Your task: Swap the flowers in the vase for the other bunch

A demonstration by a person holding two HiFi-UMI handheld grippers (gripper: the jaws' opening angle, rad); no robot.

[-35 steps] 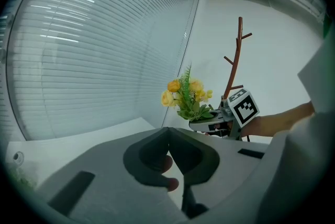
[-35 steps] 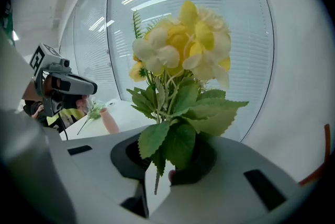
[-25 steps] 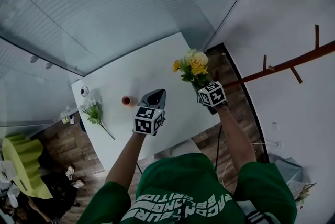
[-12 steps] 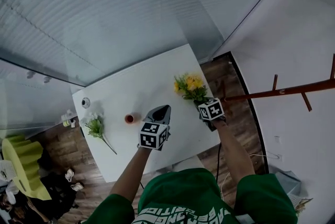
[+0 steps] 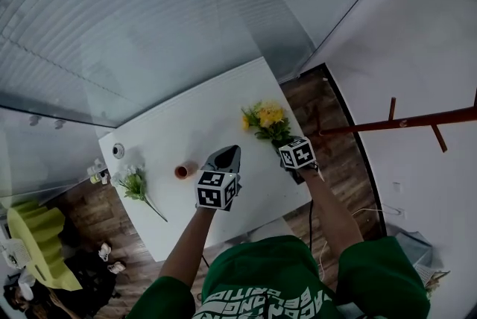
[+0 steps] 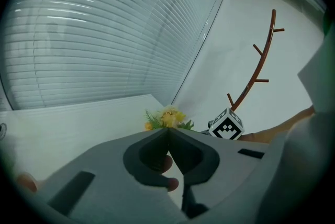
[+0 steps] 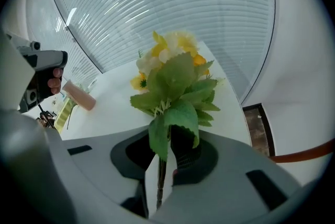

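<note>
White tabletop (image 5: 186, 116) below slatted blinds (image 5: 149, 12); wooden coat rack (image 5: 402, 118) stands beyond right edge. Right gripper (image 7: 168, 136) clamped on stem of yellow flower bunch (image 5: 264, 118), held over right edge. Left gripper (image 6: 168, 131) closed on nothing, near orange vase (image 5: 181, 171) mid-table. White flower bunch (image 5: 134, 183) lies by left edge. Leaves mask right jaw tips. Round object (image 5: 118, 150) at far left corner too small to identify.

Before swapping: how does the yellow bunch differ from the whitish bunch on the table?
The yellow bunch is clamped by its stem in the right gripper; the whitish bunch lies loose on the table. The yellow bunch looks fuller, the whitish bunch sparser. Both are leafy and out of the vase.
</note>
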